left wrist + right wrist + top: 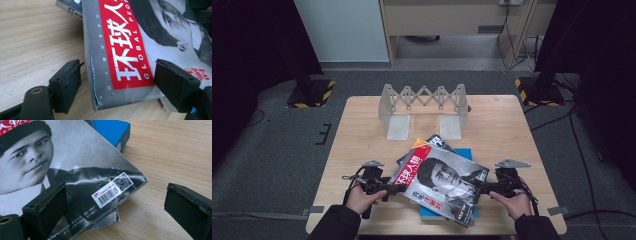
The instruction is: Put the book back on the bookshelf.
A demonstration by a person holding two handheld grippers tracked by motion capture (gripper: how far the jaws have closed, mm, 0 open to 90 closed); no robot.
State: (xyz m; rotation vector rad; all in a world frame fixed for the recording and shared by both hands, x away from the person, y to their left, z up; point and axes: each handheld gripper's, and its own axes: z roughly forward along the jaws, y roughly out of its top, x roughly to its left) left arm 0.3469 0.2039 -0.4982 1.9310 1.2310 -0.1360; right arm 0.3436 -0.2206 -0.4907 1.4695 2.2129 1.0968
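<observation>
The left gripper (384,189) stands open at the near left corner of the glossy magazine with a red title band and a black-and-white portrait cover (439,182). In the left gripper view its two black jaws straddle the magazine's worn grey spine corner (96,100), one jaw on the table side, the other over the cover, and neither pad presses on the paper. The right gripper (492,189) is open too, at the magazine's opposite near edge. In the right gripper view one jaw lies over the dark lower part of the cover, the other stands apart above bare wood, with the barcode corner (112,191) between them. The magazine rests tilted on a blue flat book (464,152) and on another dark magazine (437,141) just beyond both grippers. Farther from the grippers, across the light wooden table (362,130), stands a pale grey expanding rack with crossed slats (424,102), well apart from the stack.
</observation>
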